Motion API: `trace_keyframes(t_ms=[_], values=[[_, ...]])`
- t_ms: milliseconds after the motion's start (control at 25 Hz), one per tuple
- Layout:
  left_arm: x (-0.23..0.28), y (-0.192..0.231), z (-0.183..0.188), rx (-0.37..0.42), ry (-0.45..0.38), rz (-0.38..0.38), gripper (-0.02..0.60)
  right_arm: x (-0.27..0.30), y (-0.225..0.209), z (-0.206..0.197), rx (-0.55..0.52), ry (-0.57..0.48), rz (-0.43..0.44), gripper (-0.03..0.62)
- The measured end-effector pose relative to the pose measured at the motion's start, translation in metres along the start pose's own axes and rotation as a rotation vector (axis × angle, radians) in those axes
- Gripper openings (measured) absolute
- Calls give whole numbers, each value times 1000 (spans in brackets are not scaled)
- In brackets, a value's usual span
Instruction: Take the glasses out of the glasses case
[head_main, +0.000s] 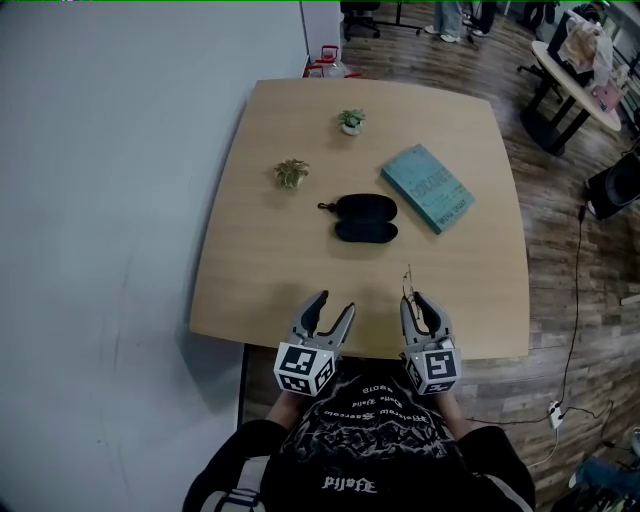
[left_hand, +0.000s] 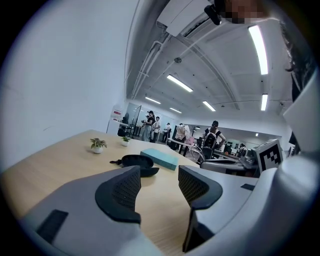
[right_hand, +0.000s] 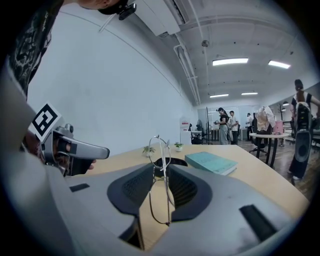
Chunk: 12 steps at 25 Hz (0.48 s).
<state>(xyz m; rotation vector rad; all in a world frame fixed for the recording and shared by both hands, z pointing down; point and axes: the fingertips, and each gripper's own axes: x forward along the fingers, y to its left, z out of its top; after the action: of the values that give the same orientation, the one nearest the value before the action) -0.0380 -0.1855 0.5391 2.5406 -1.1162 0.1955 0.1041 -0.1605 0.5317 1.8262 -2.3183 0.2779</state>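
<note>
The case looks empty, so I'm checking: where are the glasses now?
The glasses are clamped in the right gripper, at the head view's lower right above the table's near edge, well short of the open black case and the teal book.

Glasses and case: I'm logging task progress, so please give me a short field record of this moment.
glasses: clamped edge-on between the pads of the right gripper
right gripper: shut on glasses, by the near edge of the table
left gripper: open, nothing between jaws
glasses case: open, mid-table, apart from both grippers
also on table: teal book, two potted plants
task status: glasses out of case
</note>
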Motion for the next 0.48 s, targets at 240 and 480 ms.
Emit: trace_keyframes(t_ms=[240, 480], values=[[0, 4, 7, 11, -26, 15, 117, 7, 4, 6, -5, -7, 14, 100], [2, 8, 11, 7, -34, 10, 5, 15, 6, 11, -13, -6, 26, 100]])
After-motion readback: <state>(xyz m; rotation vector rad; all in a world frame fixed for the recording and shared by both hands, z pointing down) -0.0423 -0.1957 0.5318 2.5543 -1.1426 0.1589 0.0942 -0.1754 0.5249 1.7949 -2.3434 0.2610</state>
